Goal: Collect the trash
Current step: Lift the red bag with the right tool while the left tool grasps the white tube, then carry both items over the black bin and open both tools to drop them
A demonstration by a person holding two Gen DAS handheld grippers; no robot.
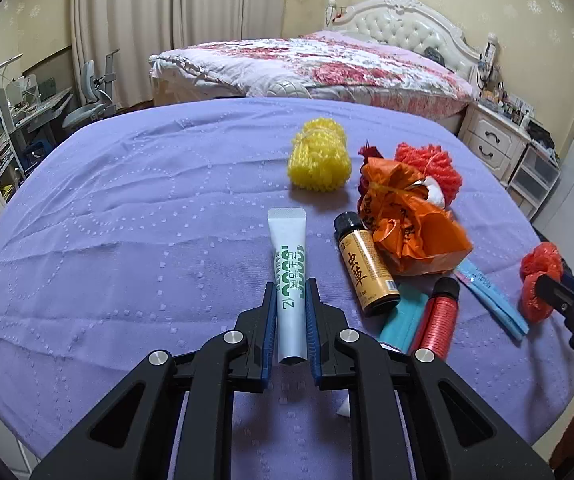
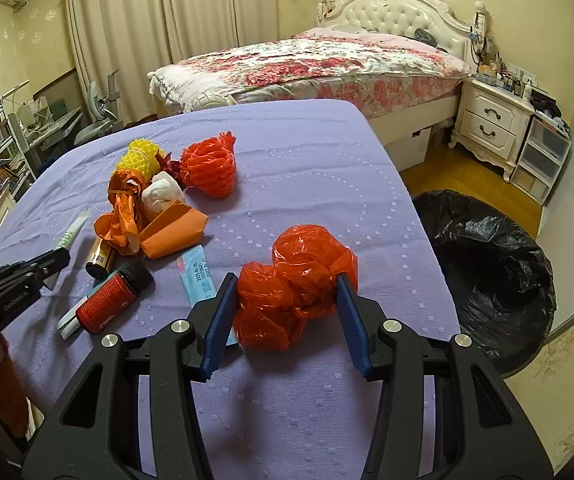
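Note:
My left gripper [image 1: 291, 284] is shut on a white tube [image 1: 289, 280] with green print that lies on the purple table [image 1: 127, 240]. My right gripper [image 2: 287, 284] is shut on a crumpled red plastic bag [image 2: 295, 284], pads pressing both sides; it also shows in the left wrist view [image 1: 537, 284]. Near the tube lie a gold bottle [image 1: 367, 268], a red bottle [image 1: 439, 316], an orange bag [image 1: 407, 224], a yellow foam net [image 1: 319, 156], a red foam net [image 2: 207, 168], a white paper wad [image 2: 163, 196] and a blue sachet [image 2: 199, 276].
A bin lined with a black bag [image 2: 491, 268] stands on the floor right of the table. A bed [image 2: 307, 64] is behind, a white nightstand [image 2: 491, 120] at right, and shelves and a desk [image 1: 7, 120] at left.

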